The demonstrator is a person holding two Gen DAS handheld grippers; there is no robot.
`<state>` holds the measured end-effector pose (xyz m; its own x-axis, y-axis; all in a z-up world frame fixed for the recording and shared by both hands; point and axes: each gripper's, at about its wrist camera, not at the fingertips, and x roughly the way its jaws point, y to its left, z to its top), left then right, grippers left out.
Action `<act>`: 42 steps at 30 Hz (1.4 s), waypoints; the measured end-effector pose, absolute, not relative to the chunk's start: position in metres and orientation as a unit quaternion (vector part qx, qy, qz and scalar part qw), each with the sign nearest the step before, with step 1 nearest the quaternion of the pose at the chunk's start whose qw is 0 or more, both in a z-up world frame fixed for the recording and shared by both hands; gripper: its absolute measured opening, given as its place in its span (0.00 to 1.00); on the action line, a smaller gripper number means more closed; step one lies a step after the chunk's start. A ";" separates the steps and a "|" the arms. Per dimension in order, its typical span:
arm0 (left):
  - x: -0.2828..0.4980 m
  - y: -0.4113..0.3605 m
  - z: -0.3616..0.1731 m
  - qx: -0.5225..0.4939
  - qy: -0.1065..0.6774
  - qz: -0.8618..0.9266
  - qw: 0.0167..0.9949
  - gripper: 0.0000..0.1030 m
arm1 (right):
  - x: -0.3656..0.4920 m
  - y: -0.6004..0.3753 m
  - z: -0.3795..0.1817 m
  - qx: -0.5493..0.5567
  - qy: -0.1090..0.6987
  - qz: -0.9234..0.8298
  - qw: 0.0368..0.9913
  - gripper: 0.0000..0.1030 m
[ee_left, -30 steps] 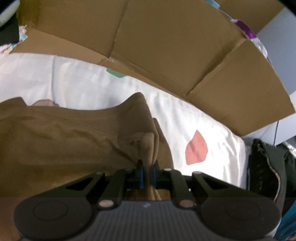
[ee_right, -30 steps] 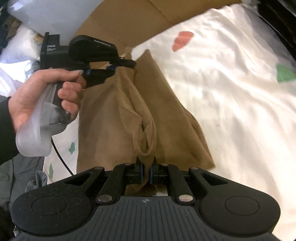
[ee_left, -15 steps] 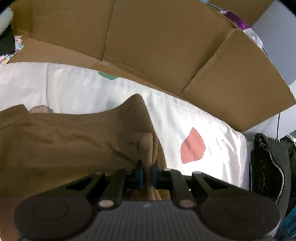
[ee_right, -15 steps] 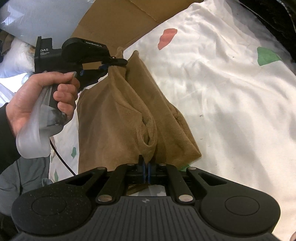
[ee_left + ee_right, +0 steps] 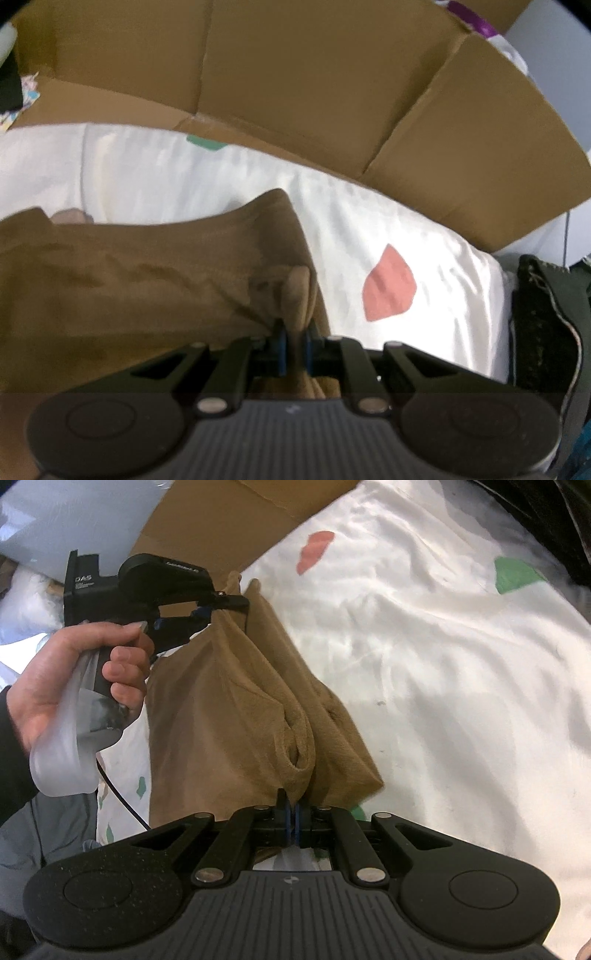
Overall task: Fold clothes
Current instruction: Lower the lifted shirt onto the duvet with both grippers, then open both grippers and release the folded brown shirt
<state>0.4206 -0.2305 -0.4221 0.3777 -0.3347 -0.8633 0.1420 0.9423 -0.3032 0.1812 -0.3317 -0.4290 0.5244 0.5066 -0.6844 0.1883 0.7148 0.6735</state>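
Both tools, left tool point(image 5: 293, 338) and right tool point(image 5: 293, 821), pinch the limp, light brown garment point(image 5: 229, 709) at its edge, which looks the sensible hold.

The left gripper point(image 5: 293, 345) has its blue-padded jaws nearly together, pinching a bunched fold of a brown garment point(image 5: 140, 280). The cloth spreads away to the left of the jaws, its upper edge rising to a rounded peak ahead of them. Under it lies a white sheet point(image 5: 369, 229) with a pink patch point(image 5: 389, 282) to the right and a green one point(image 5: 205, 142) at its far edge. Flattened cardboard point(image 5: 295, 81) rises along that far edge. Dark fabric point(image 5: 543, 325) lies off the sheet's right edge.
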 end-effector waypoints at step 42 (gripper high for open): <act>0.374 -0.254 -0.430 0.094 0.538 -0.294 0.784 0.26 | 0.180 -0.345 -0.435 0.385 0.471 0.089 0.788 0.00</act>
<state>0.3735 -0.2535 -0.4300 0.2477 -0.3602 -0.8994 0.5629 0.8090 -0.1690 0.1801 -0.3448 -0.4352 0.5397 0.5036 -0.6746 0.2224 0.6876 0.6912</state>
